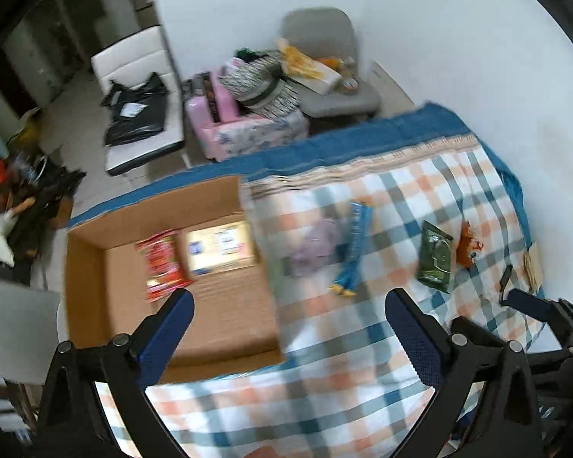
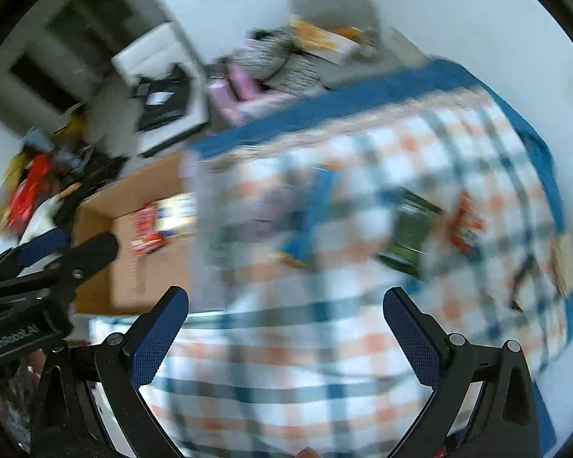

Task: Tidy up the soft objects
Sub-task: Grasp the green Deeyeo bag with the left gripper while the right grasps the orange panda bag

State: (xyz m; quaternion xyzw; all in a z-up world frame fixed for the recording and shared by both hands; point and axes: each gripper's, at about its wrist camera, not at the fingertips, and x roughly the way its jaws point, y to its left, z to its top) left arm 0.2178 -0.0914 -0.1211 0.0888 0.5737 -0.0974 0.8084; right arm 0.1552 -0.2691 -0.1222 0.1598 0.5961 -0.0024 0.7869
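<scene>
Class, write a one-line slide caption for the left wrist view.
Open left claw above checked cloth, cardboard box holding two packets.

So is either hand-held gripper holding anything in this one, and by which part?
Nothing is held. The left hand-held gripper and the right hand-held gripper are both open, with only the checked cloth showing between their fingers.

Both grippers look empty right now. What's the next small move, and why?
Probably move the left gripper forward to the blue packet on the checked cloth. Both the left gripper and the right gripper are open and empty, the cardboard box already holds two packs, and that packet lies loose, close beside the box.
</scene>
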